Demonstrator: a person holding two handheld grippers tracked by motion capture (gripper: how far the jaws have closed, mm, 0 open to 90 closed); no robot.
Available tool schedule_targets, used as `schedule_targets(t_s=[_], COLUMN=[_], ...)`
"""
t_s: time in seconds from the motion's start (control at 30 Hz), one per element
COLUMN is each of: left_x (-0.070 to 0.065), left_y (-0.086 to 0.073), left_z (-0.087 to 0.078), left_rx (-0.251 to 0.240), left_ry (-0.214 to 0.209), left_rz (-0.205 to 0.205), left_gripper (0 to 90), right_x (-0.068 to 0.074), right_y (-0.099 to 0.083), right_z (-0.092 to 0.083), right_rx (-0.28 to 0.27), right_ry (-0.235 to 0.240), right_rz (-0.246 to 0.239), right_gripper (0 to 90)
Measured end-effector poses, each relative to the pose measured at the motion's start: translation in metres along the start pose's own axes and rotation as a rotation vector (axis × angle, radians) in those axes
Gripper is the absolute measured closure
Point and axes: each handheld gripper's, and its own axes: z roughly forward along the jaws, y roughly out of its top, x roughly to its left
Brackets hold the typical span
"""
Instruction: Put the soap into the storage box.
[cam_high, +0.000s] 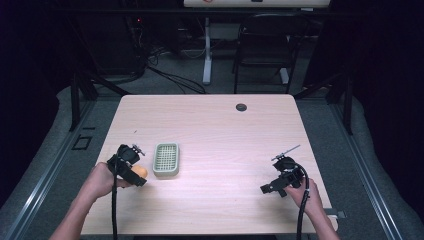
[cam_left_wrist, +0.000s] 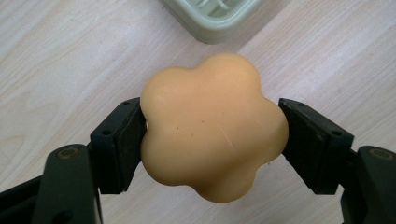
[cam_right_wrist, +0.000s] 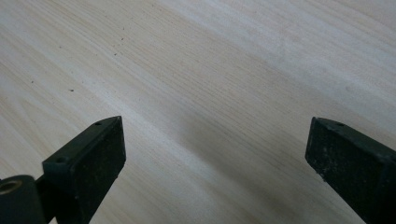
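A flower-shaped orange soap (cam_left_wrist: 212, 126) sits between the black jaws of my left gripper (cam_left_wrist: 212, 135), which is shut on its two sides just above the wooden table. In the high view the left gripper (cam_high: 134, 170) is at the table's left front, with the soap (cam_high: 141, 172) peeking out beside it. A pale green slatted soap dish (cam_high: 166, 159) lies right next to it; its corner (cam_left_wrist: 219, 18) shows at the top of the left gripper view. My right gripper (cam_high: 270, 187) hovers at the right front, open, with bare wood between its jaws (cam_right_wrist: 215, 158).
The light wooden table (cam_high: 220, 130) has a dark round grommet (cam_high: 241, 107) near its far edge. Beyond it stand a black chair (cam_high: 265, 45) and a white desk leg (cam_high: 207, 55) with cables on the grey floor.
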Motion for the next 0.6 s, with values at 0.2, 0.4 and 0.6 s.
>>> schedule_targets(t_s=[0.2, 0.4, 0.6], left_x=[0.000, 0.002, 0.003], left_y=[0.006, 0.014, 0.021], left_z=[-0.001, -0.005, -0.007], left_rx=[-0.001, -0.006, -0.010], left_ry=[-0.005, 0.001, -0.001], left_rz=[0.007, 0.013, 0.021], left_gripper=[26.8, 26.7, 26.7], right_x=[0.001, 0.001, 0.001], right_y=[0.000, 0.000, 0.000], right_z=[0.000, 0.001, 0.001], right_rx=[-0.007, -0.011, -0.011], right_ry=[0.006, 0.009, 0.010], right_rz=[0.007, 0.013, 0.013], right_gripper=[4.6, 4.6, 4.6])
